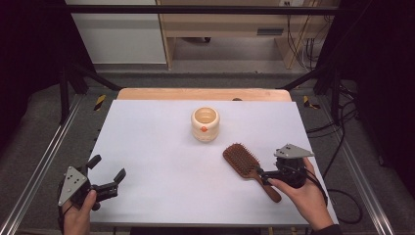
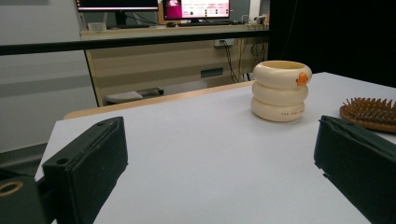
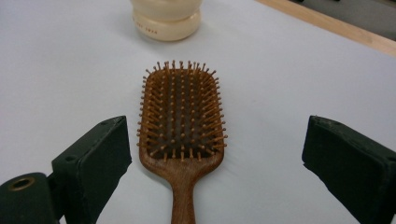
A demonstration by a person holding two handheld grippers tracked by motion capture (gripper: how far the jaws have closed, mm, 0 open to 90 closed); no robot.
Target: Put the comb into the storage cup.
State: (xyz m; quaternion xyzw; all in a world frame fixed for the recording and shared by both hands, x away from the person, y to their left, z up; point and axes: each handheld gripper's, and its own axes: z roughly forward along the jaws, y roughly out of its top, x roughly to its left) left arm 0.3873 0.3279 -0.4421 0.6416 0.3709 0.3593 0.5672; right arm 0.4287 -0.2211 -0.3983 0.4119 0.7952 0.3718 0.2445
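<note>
A wooden paddle hairbrush (image 1: 243, 160) lies bristles up on the white table (image 1: 161, 142), its handle pointing toward the person's right hand. My right gripper (image 1: 265, 176) is open, and its jaws straddle the handle without touching it. In the right gripper view the brush (image 3: 180, 121) lies between the spread jaws of that gripper (image 3: 217, 126). A cream ringed cup (image 1: 204, 123) with an orange mark stands upright beyond the brush. My left gripper (image 1: 107, 169) is open and empty near the front left corner. Its own view (image 2: 219, 123) shows the cup (image 2: 280, 91) and the brush's bristles (image 2: 371, 112).
A wooden strip (image 1: 203, 94) borders the table's far edge. Metal frame rails (image 1: 41, 166) run along both sides, and cables (image 1: 342, 127) trail on the floor at the right. A desk with monitors (image 2: 159, 7) stands behind the table.
</note>
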